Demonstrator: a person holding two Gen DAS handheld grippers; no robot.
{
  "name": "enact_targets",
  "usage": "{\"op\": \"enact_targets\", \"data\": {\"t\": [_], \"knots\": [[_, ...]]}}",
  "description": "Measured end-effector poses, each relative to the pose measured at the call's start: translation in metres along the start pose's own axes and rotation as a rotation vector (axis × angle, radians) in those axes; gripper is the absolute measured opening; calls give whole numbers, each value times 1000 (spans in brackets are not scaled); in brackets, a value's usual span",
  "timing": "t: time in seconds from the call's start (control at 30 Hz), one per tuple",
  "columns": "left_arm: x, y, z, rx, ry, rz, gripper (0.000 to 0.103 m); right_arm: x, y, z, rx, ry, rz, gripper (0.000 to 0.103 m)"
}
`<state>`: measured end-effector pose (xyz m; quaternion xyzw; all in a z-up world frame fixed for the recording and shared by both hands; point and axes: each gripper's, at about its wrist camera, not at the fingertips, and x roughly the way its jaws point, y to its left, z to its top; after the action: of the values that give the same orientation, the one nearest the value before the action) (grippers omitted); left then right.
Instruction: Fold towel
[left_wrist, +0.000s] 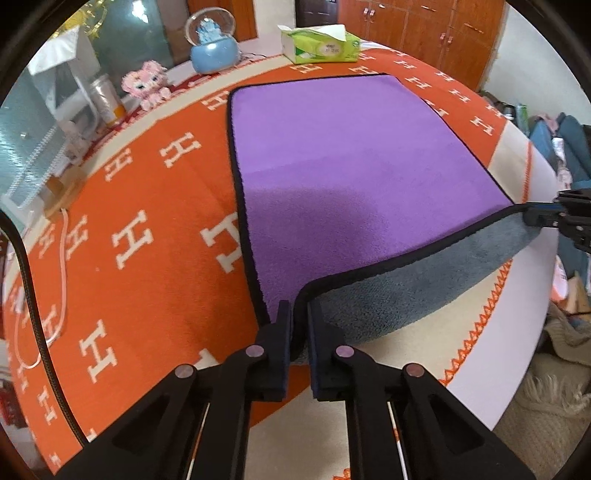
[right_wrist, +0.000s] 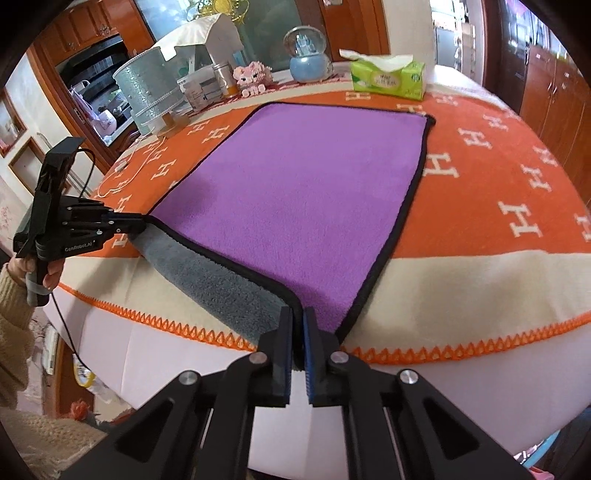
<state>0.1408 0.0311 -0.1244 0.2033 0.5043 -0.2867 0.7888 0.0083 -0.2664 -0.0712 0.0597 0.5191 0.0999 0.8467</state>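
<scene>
Black fingers of the left gripper (left_wrist: 297, 314) pinch one near corner of a purple towel (left_wrist: 351, 155), at 6 o'clock in the left view. Likewise, the right gripper (right_wrist: 298, 321) clamps the other near corner. Between them the near edge lifts, showing a grey underside; everything else lies flat on the orange blanket (left_wrist: 147, 206) covering the tabletop. Folding looks barely begun: no fold is laid yet. Each pinched corner is hidden between the fingers.

Orange blanket (right_wrist: 480, 206) covers the tabletop (right_wrist: 424, 398); towel (right_wrist: 295, 192), tissue pack (right_wrist: 391, 79) and snow globe (right_wrist: 306, 55) sit on it.
</scene>
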Motion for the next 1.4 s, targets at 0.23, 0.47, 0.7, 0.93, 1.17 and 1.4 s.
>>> {"op": "enact_targets", "data": {"t": [0.23, 0.47, 0.7, 0.93, 1.17, 1.4], "knots": [[-17, -15, 2, 6, -64, 134, 6, -15, 15, 0, -34, -60, -91, 5], [-31, -14, 18, -23, -119, 197, 6, -26, 12, 16, 6, -119, -136, 5], [-36, 1, 69, -82, -182, 233, 6, -33, -3, 53, 46, -178, -151, 5], [-22, 16, 139, -119, -208, 268, 6, -25, -32, 107, 78, -220, -168, 5], [6, 26, 197, -134, -201, 299, 6, -6, -68, 157, 132, -233, -187, 5], [42, 40, 231, -180, -175, 308, 6, 28, -94, 194, 155, -208, -212, 5]]}}
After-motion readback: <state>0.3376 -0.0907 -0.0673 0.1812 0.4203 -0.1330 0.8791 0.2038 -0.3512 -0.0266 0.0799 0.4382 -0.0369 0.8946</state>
